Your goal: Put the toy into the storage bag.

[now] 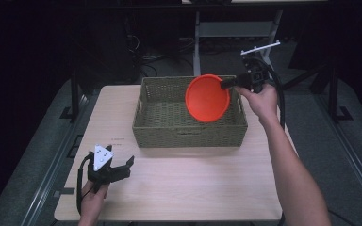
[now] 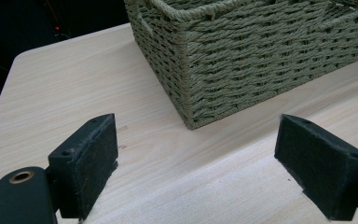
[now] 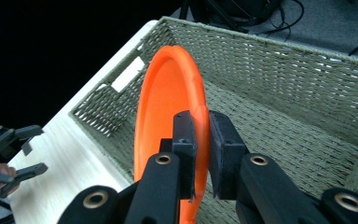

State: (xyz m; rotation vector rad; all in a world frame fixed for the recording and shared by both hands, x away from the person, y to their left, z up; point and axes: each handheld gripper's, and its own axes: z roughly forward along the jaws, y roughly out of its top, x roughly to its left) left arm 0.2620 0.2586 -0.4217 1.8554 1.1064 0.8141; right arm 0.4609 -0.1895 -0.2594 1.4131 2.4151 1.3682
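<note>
1. Orange plate [image 1: 207, 99] hung tilted on edge above the woven basket [image 1: 188, 134], over its right half, its hollow face turned toward the person's side.
2. Right claw [image 1: 226, 84] pinched the plate's rim, one black pad on each face of it; in the right gripper view the rim [image 3: 200, 116] sat between the two pads.
3. Left claw [image 1: 122, 167] rested low over the worktop [image 1: 193, 183] near its front left corner, well apart from the basket, its jaws spread wide with nothing between them.
4. In the left gripper view, the basket's near corner [image 2: 189, 93] stood just beyond the parted pads.
</note>
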